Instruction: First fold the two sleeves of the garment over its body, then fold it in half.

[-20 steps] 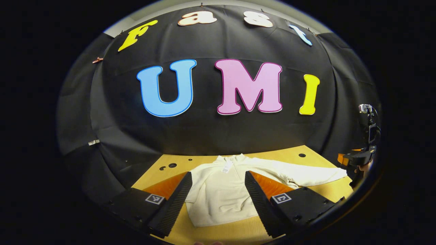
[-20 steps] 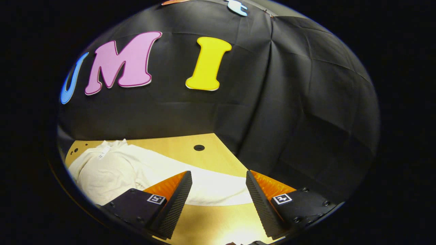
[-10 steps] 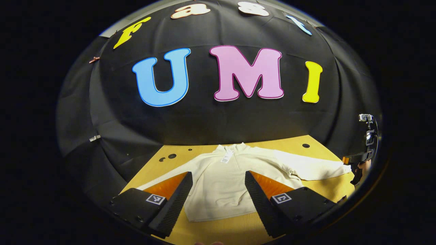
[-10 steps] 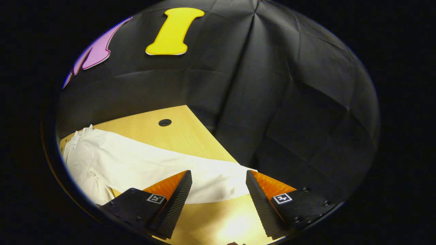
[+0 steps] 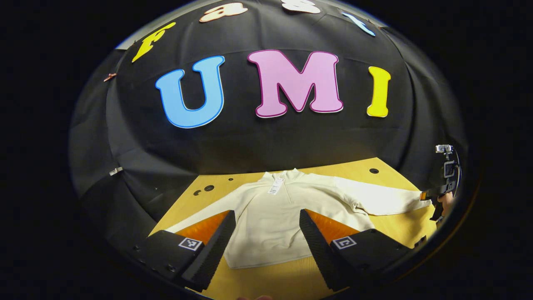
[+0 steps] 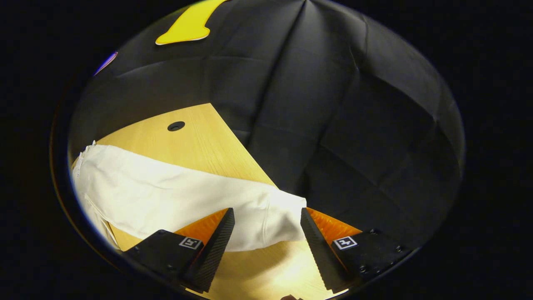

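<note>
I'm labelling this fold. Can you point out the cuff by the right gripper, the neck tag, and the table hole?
sleeve cuff (image 6: 283, 216), right gripper view: cuff end between the fingers.
neck tag (image 5: 275, 186), left gripper view: tag's middle.
table hole (image 6: 176, 126), right gripper view: hole's centre.

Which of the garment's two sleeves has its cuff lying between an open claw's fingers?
The sleeve by the table's corner: its cuff lies between the right claw fingers.

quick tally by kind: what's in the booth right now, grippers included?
Garment, cream, sleeves spread out flat: 1
Table, wooden: 1
Grippers: 2, left gripper and right gripper, both open
Total: 4
</note>
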Demonstrator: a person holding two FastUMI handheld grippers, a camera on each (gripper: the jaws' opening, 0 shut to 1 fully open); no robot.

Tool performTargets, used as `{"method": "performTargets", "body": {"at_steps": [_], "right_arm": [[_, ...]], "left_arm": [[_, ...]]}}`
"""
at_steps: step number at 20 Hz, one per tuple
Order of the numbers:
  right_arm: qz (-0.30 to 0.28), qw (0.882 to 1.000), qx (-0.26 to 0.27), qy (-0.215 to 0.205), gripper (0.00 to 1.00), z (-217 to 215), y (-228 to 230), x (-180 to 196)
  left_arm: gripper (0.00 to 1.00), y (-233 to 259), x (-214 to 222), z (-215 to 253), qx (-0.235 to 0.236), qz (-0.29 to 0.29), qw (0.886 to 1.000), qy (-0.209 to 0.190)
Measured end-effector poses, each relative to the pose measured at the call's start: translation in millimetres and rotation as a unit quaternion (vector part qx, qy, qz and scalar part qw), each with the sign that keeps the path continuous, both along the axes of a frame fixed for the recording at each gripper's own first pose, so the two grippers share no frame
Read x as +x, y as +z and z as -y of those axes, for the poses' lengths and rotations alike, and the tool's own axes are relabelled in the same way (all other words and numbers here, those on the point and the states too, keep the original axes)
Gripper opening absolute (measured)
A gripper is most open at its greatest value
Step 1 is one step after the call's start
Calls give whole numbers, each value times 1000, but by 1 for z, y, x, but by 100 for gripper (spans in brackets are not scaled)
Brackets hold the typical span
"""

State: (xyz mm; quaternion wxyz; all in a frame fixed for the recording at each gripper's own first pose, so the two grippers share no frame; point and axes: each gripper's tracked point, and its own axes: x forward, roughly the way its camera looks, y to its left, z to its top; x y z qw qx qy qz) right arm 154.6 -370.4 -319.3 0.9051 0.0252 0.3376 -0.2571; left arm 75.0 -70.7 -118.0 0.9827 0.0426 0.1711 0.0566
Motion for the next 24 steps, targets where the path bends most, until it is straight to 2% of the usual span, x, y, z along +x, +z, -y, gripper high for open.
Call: {"method": "performTargets", "body": {"at_steps": [4, 8, 11, 13, 16, 17, 18, 19, 21, 24], "right_arm": [[-16, 999, 30, -1, 98, 4, -19, -4], [6, 997, 73, 3, 97, 0, -24, -2], [7, 997, 64, 30, 95, -4, -26, -1], [7, 997, 60, 42, 78, -15, -27, 7], [3, 998, 40, 46, 29, -22, -27, 11], [4, 998, 40, 42, 32, -25, -23, 11], [2, 998, 43, 37, 17, -26, -24, 13], [1, 998, 52, 36, 17, -29, -24, 15], [6, 997, 64, 33, 8, -30, -23, 12], [0, 995, 90, 36, 7, -39, -22, 14]], "left_arm": [[97, 10, -1, 12, -9, 3, 1000, -14], [97, 19, -2, 21, -2, 14, 1000, -28], [97, 25, -7, 24, -9, 25, 999, -33], [97, 28, -9, 24, -9, 29, 999, -33], [97, 30, -13, 20, -8, 30, 999, -28], [97, 31, -14, 19, -9, 31, 999, -26], [97, 32, -15, 18, -8, 31, 999, -26], [97, 31, -16, 17, -8, 30, 999, -24], [97, 31, -18, 14, -10, 29, 999, -22], [97, 31, -18, 10, -13, 30, 999, -20]]}}
